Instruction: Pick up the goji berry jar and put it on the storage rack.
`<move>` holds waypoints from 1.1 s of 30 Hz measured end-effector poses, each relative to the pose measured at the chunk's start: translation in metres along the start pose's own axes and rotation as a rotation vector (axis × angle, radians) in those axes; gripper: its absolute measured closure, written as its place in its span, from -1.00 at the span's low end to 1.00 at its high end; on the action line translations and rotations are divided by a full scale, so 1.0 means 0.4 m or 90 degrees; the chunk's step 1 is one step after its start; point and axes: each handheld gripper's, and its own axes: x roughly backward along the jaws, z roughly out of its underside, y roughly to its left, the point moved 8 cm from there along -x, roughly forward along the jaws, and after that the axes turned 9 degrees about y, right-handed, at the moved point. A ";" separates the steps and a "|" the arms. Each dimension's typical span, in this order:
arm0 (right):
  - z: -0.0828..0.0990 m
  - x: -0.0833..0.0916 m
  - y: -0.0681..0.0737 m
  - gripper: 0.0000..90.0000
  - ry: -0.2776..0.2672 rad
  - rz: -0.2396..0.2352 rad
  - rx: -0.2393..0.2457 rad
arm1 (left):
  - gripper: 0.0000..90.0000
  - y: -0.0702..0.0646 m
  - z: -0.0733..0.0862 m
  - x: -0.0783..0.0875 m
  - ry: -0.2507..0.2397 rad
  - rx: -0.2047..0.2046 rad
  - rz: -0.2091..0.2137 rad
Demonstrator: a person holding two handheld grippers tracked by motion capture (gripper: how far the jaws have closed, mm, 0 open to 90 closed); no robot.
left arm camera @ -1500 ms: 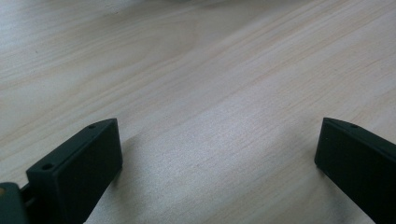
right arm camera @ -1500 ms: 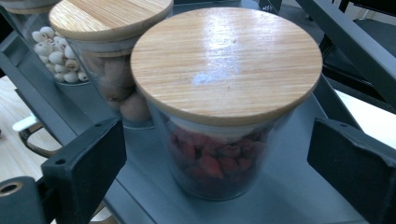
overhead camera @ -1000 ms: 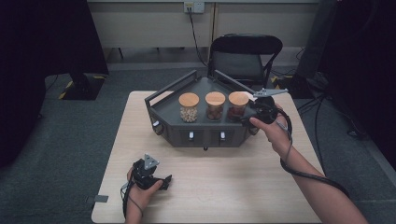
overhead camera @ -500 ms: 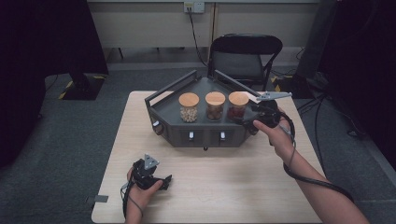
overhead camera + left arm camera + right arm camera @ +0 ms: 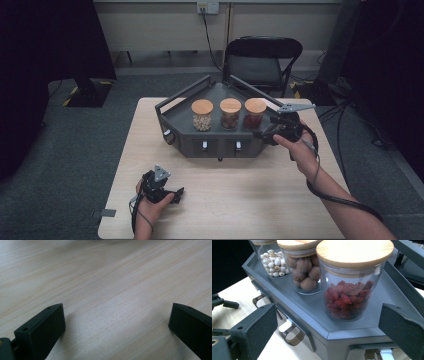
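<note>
a pale wood-grain bench is standing on a grey carpeted floor in a dim room, with a black folding chair sitting just behind it and a wall socket showing above, a cable hanging down from it. a dark grey angular tray is sitting at the far middle of the bench, its front wall carrying small drawer handles. three glass jars with wooden lids are standing in a row inside the tray: the white jar at the left, the brown jar in the middle, and the red jar at the right, each just beside the next.

the right gripper is hovering at the tray's right front corner, near the red jar, held by the right hand. in the right gripper view its jaws are standing wide apart and holding nothing, with the red jar lying between them but farther off, not touching either.

the left gripper is resting low on the bench's near left part, well apart from the tray, in the left hand. in the left gripper view its jaws are also spread wide, with bare bench between them
</note>
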 end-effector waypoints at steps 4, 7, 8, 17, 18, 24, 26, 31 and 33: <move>0.007 0.006 0.003 -0.98 -0.004 -0.004 0.001 | -1.00 0.000 0.000 0.000 0.000 0.001 0.000; 0.013 0.007 0.001 -0.98 -0.005 -0.006 0.002 | -1.00 0.000 0.000 0.000 0.000 0.001 0.000; 0.016 0.008 0.001 -0.98 -0.004 -0.005 0.002 | -1.00 0.000 0.000 0.000 0.000 0.000 0.000; 0.042 0.016 0.000 -0.98 -0.004 -0.010 0.000 | -1.00 0.000 0.000 0.000 0.000 0.001 0.000; 0.045 0.016 0.001 -0.98 -0.004 -0.010 -0.001 | -1.00 0.000 0.000 0.000 0.000 0.001 0.000; 0.056 0.019 0.007 -0.98 -0.002 -0.013 0.001 | -1.00 0.000 0.000 0.000 0.000 0.000 0.000; 0.060 0.020 0.009 -0.98 -0.003 -0.015 0.003 | -1.00 0.000 0.000 0.000 0.000 0.001 0.000; 0.072 0.021 0.014 -0.98 -0.003 -0.014 0.004 | -1.00 0.000 0.000 0.000 0.000 0.001 0.000; 0.076 0.022 0.016 -0.98 -0.003 -0.014 0.004 | -1.00 0.000 0.000 0.000 0.000 0.001 0.000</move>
